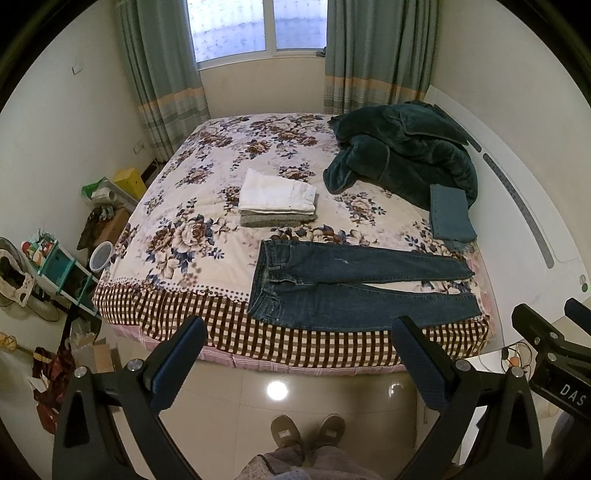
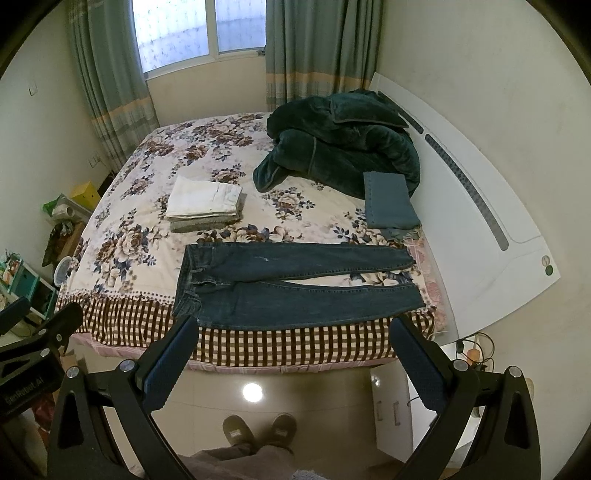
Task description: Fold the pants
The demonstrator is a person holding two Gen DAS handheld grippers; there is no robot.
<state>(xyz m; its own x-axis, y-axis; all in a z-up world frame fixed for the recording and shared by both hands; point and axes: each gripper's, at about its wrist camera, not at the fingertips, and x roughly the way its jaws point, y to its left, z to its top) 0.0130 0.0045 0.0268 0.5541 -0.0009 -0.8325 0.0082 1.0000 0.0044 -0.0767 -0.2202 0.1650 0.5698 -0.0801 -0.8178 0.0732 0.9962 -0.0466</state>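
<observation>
The jeans (image 1: 354,284) lie flat and unfolded along the near edge of the bed (image 1: 177,317), waistband toward the left, legs reaching the headboard end. Both the left tongs (image 1: 299,334) and the right tongs (image 2: 291,334) hang over the floor short of that edge, spread wide and holding nothing. A folded white stack (image 1: 277,197) sits mid-bed, behind the jeans

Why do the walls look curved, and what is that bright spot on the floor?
Both wrist views use fisheye lenses, so the headboard and curtains bow outward and the corners go black. The spot is glare from a light mirrored in the glossy floor tiles, seen in both views. The window is washed out; the jeans stay sharp.
</observation>
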